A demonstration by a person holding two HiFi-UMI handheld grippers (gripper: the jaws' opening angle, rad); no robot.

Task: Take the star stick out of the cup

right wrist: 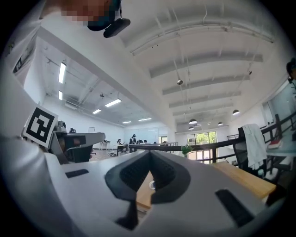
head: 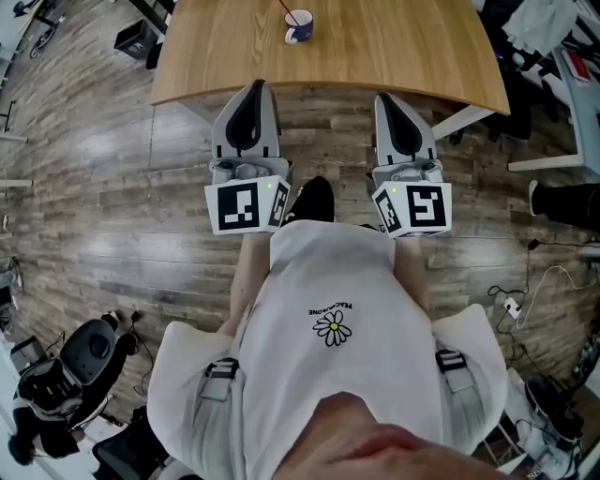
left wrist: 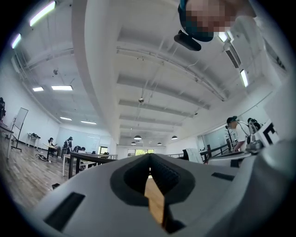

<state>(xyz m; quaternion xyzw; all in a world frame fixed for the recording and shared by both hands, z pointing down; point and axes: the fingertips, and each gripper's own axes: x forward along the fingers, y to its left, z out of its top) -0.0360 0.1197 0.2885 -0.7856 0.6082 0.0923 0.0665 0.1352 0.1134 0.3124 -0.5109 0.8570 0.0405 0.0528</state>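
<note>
A white cup (head: pixel 298 25) with a blue band stands near the far middle of the wooden table (head: pixel 394 56). A thin red stick (head: pixel 288 9) leans out of it to the left; its star end is out of the frame. My left gripper (head: pixel 253 87) and right gripper (head: pixel 390 97) hover side by side at the table's near edge, both shut and empty, well short of the cup. In the right gripper view the cup (right wrist: pixel 151 184) shows small through the gap below the shut jaws of the right gripper (right wrist: pixel 150 152). The left gripper (left wrist: pixel 149 156) shows only table wood (left wrist: pixel 155 199) there.
White table legs (head: pixel 466 120) slope down at the table's front corners. A black office chair (head: pixel 89 352) stands at the lower left, and cables with a power strip (head: pixel 511 305) lie on the wood floor at the right. More desks and people fill the room beyond.
</note>
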